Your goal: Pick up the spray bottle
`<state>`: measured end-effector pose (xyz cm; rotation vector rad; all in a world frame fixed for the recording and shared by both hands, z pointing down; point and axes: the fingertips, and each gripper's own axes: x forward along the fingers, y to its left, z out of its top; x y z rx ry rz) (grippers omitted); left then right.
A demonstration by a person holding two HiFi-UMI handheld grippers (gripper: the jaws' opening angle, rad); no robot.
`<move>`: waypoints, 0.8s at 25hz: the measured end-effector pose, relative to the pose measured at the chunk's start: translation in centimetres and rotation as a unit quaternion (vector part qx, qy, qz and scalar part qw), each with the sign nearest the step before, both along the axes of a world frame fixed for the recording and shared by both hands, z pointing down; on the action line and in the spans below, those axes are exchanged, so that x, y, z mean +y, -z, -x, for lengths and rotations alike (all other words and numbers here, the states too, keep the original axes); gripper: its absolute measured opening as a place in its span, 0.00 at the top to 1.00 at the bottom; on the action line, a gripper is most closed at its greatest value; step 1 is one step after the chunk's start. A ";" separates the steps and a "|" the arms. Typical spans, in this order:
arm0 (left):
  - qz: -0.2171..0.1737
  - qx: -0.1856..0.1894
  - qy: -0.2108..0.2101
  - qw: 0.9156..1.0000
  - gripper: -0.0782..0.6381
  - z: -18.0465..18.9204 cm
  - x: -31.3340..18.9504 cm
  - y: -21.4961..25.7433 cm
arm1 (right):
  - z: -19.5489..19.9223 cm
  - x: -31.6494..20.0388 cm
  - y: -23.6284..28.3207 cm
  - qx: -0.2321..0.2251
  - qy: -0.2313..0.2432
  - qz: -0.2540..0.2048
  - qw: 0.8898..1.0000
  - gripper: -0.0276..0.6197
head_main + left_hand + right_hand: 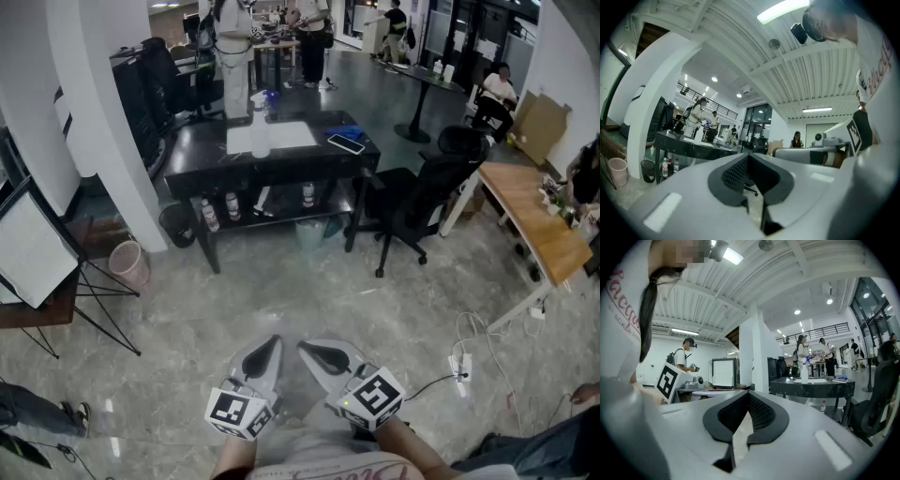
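Observation:
A white spray bottle (260,127) stands upright on a black table (202,150) far across the marble floor, next to a white sheet (286,134). In the right gripper view the spray bottle (804,371) shows small, with a blue top, on that table (811,385). Both grippers are held low and close to the person, side by side and well short of the table. The left gripper (274,340) is shut with nothing in it, its tips meeting (749,154). The right gripper (306,348) also has its tips together and holds nothing (749,393).
A black office chair (422,202) stands right of the table, and a wooden desk (525,220) beyond it. Left are a white pillar (103,103), a black bin (176,223), a pink bin (128,263) and a board on a stand (33,253). Cables and a power strip (459,366) lie at the right. People stand at the back.

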<state>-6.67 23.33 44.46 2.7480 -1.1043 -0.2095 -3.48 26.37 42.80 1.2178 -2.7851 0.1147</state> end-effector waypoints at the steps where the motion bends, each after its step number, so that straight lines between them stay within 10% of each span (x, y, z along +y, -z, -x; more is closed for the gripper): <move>1: 0.001 0.000 0.002 1.000 0.89 0.2 0.3 0.0 | 0.1 0.4 0.1 -0.001 0.000 -0.001 1.000 0.95; 20: -0.012 0.000 0.017 1.000 0.89 -4.4 1.7 1.9 | -5.1 2.3 1.0 -0.003 0.011 -0.009 1.000 0.95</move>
